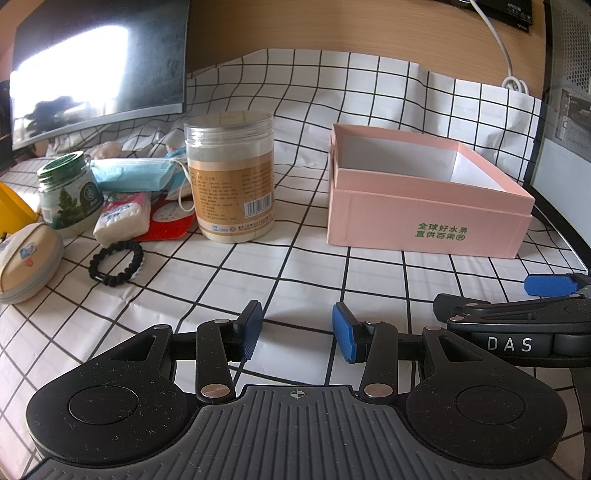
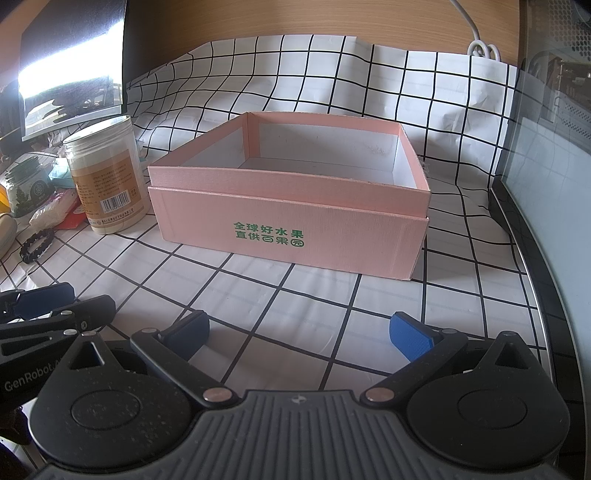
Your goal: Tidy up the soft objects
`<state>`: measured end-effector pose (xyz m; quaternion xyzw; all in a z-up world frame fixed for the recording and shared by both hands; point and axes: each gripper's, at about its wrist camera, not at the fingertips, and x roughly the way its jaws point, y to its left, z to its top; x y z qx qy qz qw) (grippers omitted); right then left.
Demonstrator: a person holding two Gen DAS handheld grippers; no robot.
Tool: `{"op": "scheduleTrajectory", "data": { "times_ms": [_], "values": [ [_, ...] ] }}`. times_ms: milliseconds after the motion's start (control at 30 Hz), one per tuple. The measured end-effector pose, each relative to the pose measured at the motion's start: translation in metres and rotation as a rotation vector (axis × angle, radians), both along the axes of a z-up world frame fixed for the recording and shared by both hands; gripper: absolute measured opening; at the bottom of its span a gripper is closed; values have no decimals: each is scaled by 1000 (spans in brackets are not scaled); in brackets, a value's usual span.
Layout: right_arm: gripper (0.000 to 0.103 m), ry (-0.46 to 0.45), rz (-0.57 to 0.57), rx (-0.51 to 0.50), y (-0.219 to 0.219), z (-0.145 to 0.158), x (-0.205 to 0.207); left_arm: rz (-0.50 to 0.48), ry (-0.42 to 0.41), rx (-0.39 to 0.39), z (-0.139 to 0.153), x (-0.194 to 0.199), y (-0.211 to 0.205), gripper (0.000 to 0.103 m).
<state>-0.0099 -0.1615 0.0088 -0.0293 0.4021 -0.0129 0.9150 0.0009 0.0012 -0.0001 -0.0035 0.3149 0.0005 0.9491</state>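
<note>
Checked cloth [image 1: 295,258] covers my counter below a wood wall [image 1: 332,26]; items behind the jar [image 1: 231,177] blur. Left gripper [image 1: 297,332] and right gripper [image 2: 299,332] gape empty.

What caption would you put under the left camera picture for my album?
Open left gripper hovers over the checked cloth, between a clutter of jars, tissues and masks and an empty pink box.

Left hand-held gripper [image 1: 297,334], right hand-held gripper [image 2: 299,334], black bodies, blue pads, silver rivets, ribbed grey housings
</note>
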Motion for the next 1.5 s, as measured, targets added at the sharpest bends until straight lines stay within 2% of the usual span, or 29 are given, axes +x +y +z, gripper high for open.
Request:
{"op": "scheduleTrajectory", "data": {
  "times_ms": [800, 867, 933, 1033, 1167, 1267, 1367, 1433, 1500],
  "values": [
    [103, 0, 0, 5, -2, 0, 2, 6, -5, -7, 2, -2, -2, 46],
    [103, 30, 11, 6, -2, 2, 5, -1, -10, -43, 2, -3, 3, 46],
    [103, 101, 24, 10, 0, 7, 13, -19, 1, -83, 5, -4, 11, 46],
    [103, 188, 26, 9, 1, 8, 24, -32, 12, -136, 17, -5, 33, 45],
    [103, 265, -2, 4, 6, 10, 33, 15, -61, -161, 48, -9, 83, 45],
    [103, 303, 15, 2, 13, 12, 36, 86, -101, -165, 70, -4, 137, 45],
    [103, 339, 26, -10, 29, 13, 44, 202, -121, -176, 90, 4, 204, 45],
    [103, 331, 41, -72, 48, 19, 51, 279, -114, -196, 102, 12, 252, 44],
    [103, 257, 62, -136, 72, 36, 55, 354, -95, -227, 112, 23, 300, 43]
  ]
}}
